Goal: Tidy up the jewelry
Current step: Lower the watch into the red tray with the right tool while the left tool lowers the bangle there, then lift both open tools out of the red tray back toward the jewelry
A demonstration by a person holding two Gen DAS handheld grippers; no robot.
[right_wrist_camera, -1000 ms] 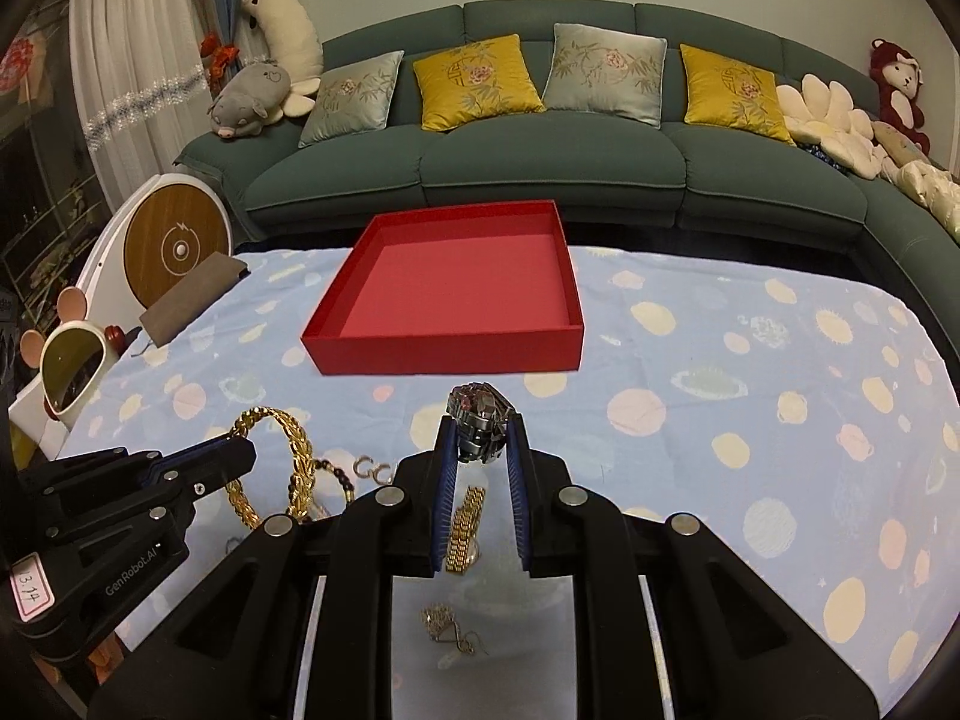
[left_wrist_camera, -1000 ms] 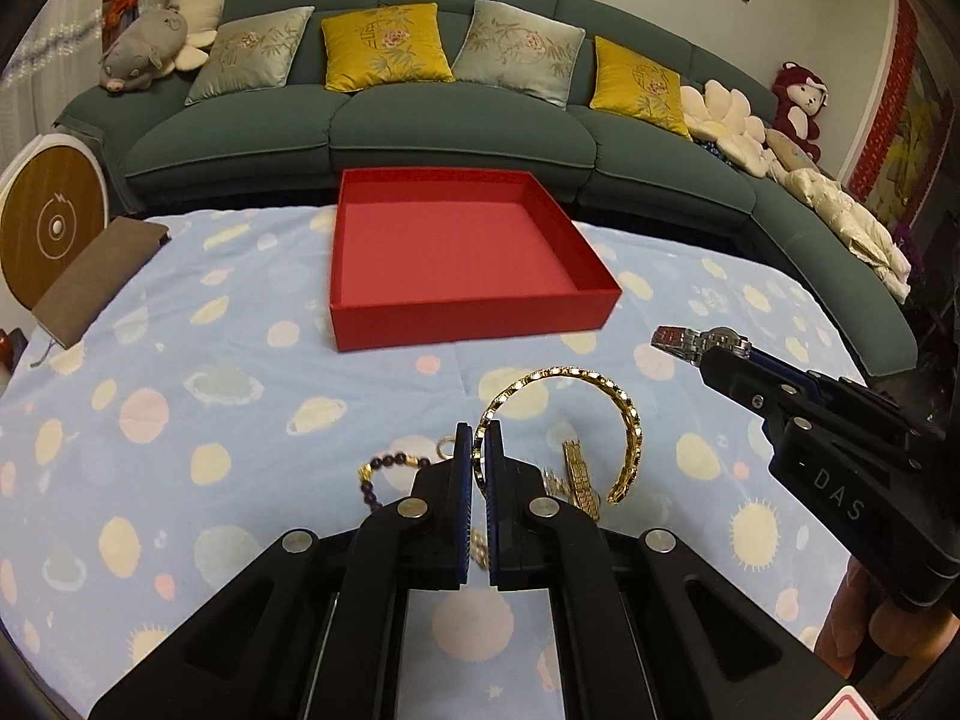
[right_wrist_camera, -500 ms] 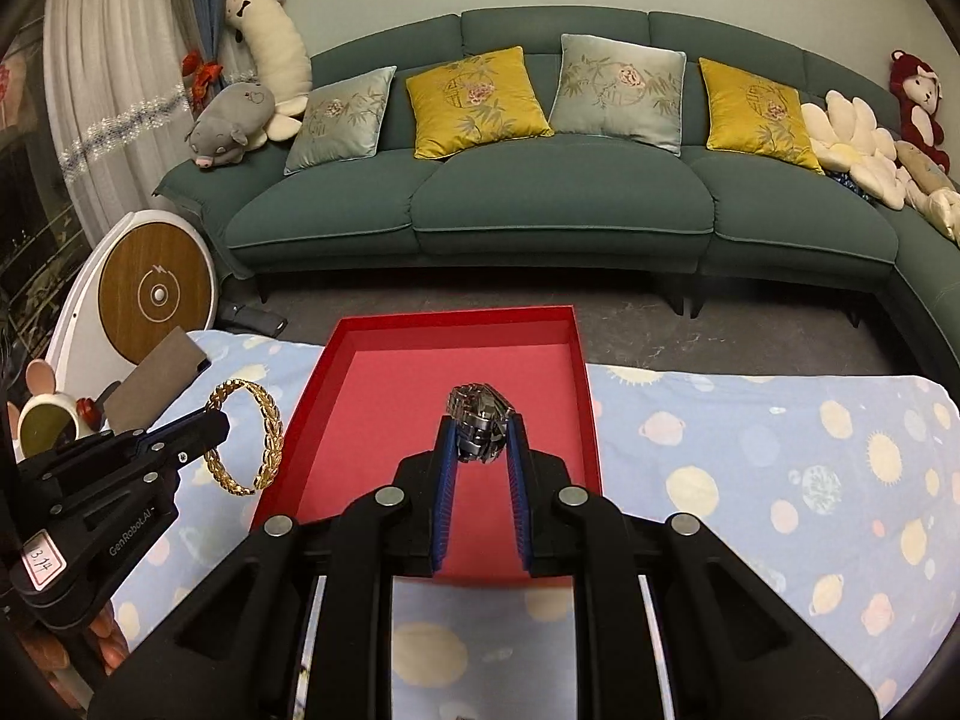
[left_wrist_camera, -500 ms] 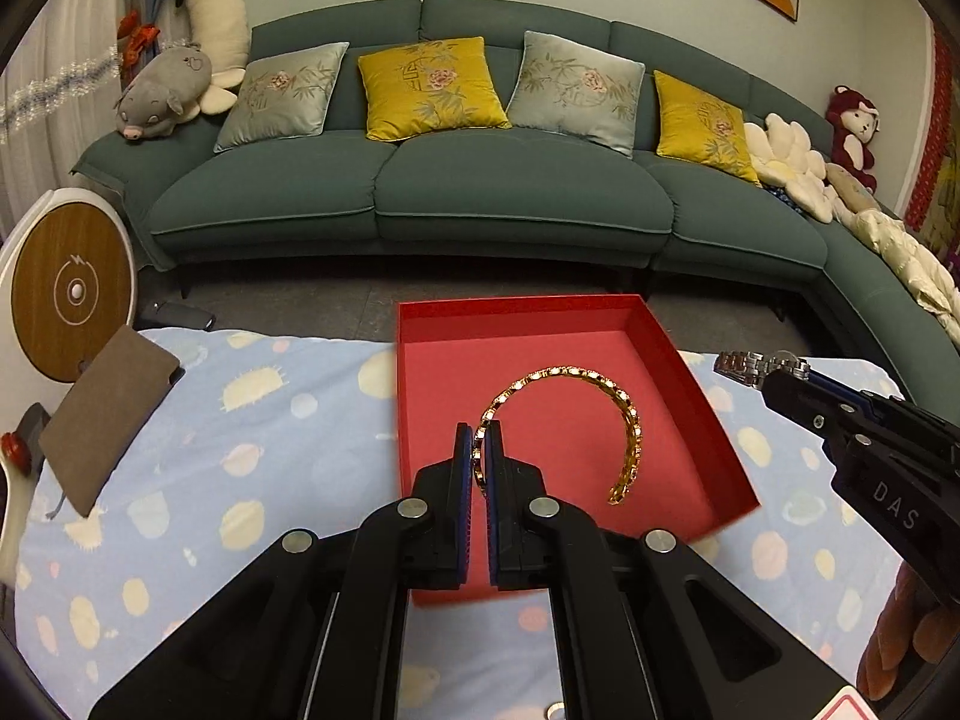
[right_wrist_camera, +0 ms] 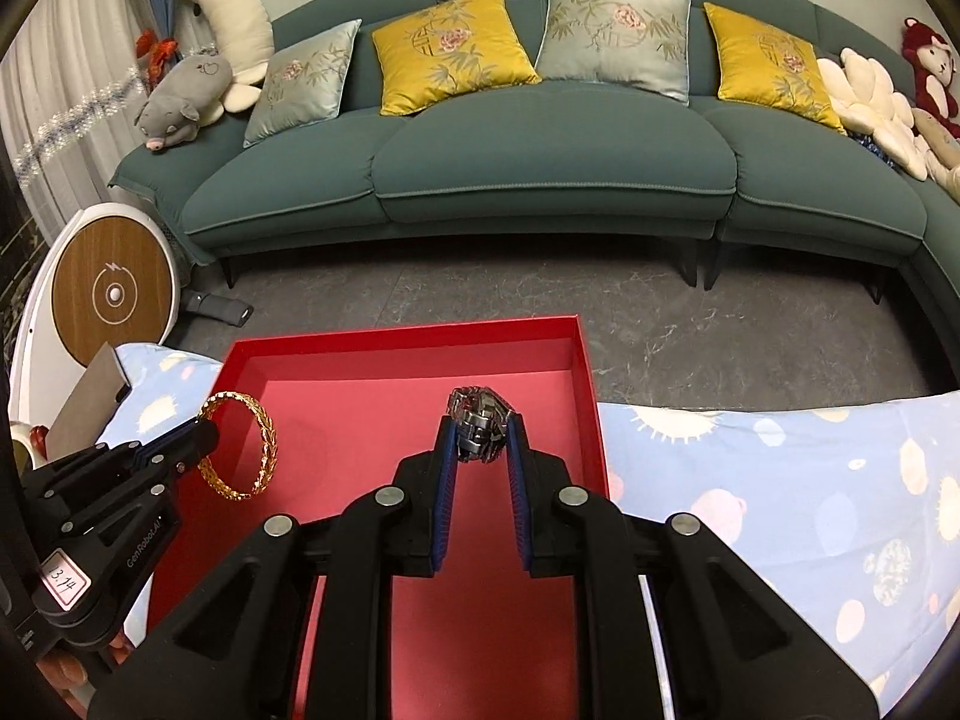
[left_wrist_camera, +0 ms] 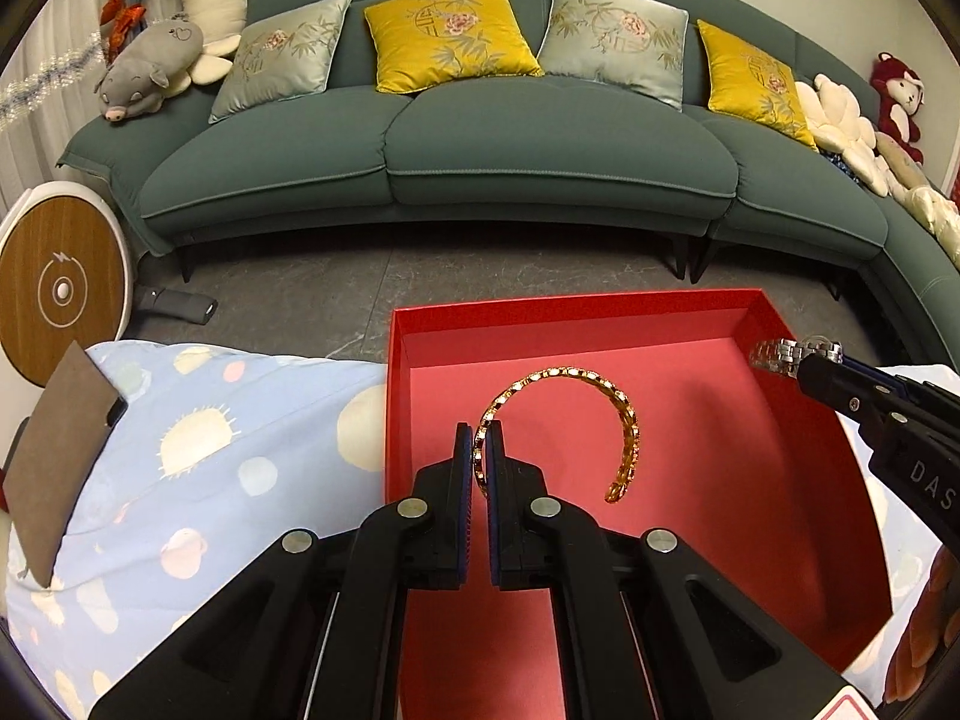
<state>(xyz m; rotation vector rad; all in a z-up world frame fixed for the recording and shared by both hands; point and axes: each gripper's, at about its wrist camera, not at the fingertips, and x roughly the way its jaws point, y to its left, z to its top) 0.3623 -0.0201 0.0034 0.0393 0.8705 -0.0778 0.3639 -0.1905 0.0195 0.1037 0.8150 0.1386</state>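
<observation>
Both my grippers moved off the cloth, now over red box (left_wrist_camera: 690, 360). Left gripper (left_wrist_camera: 478, 441) pinching gold bangle (left_wrist_camera: 624, 420); right gripper (right_wrist_camera: 478, 441), at 3 o'clock, clamping silver watch (right_wrist_camera: 477, 414).

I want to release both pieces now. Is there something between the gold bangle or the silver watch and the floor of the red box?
Nothing visible. The gold bangle hangs from the left gripper and the silver watch from the right gripper, both over the bare floor of the red box, apart from each other.
</observation>
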